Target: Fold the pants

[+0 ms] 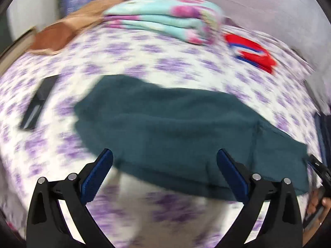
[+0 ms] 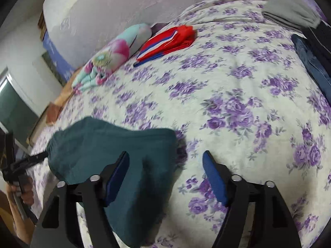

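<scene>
The dark teal pants (image 1: 175, 128) lie folded on the purple-flowered bedsheet (image 1: 165, 60); they also show in the right wrist view (image 2: 115, 144). My left gripper (image 1: 165, 171) is open and empty, just above the near edge of the pants. My right gripper (image 2: 165, 177) is open and empty, its left finger (image 2: 118, 175) over the pants' right part and its right finger over bare sheet. The left gripper (image 2: 31, 159) shows at the pants' far left end in the right wrist view. The left wrist view is motion-blurred.
A folded teal-and-pink blanket (image 1: 165, 18) and a red, white and blue garment (image 1: 252, 51) lie at the back. A black flat object (image 1: 37, 103) lies left. Brown pillow (image 1: 62, 33) at back left. Blue jeans (image 2: 312, 66) and grey folded clothes (image 2: 289, 8) at the right.
</scene>
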`<action>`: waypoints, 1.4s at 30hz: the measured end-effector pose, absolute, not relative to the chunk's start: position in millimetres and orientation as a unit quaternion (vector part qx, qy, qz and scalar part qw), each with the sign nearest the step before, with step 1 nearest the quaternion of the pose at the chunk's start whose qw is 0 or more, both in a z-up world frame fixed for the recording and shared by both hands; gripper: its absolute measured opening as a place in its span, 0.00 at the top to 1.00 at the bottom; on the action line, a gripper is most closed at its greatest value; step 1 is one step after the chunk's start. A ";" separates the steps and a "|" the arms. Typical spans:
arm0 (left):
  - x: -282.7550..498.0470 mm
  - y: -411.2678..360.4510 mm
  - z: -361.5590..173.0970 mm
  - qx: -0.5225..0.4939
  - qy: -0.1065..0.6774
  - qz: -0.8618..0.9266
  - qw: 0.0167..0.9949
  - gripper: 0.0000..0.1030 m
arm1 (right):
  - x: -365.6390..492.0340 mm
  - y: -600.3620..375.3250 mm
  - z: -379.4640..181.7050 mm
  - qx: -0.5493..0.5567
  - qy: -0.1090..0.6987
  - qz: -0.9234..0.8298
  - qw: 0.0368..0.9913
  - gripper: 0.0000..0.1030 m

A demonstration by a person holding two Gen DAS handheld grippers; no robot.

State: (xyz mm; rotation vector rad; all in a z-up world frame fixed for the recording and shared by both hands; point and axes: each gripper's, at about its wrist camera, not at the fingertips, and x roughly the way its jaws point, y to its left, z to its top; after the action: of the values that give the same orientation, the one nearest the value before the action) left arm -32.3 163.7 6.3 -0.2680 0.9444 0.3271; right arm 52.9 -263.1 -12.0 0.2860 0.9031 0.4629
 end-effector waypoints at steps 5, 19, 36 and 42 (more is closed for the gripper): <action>-43.3 207.0 -5.7 -0.186 0.464 0.207 0.841 0.05 | 51.0 -264.4 -8.7 0.143 0.418 0.220 0.870 0.17; -16.2 272.2 -34.0 -0.288 0.467 0.235 0.802 0.61 | 50.1 -259.7 -10.1 0.134 0.417 0.222 0.871 0.15; 23.2 -16.1 36.2 -0.086 0.449 -0.155 0.876 0.50 | 46.5 -267.2 -6.6 0.148 0.410 0.216 0.874 0.15; 42.4 -33.4 -6.1 -0.098 0.517 -0.166 0.834 0.31 | 49.1 -275.8 -8.0 0.158 0.405 0.195 0.879 0.15</action>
State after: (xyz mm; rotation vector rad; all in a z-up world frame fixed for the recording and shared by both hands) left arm 42.4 -33.4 -6.1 -0.2067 1.0949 -0.3519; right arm 49.1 -275.8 -8.0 0.3298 0.8442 0.4068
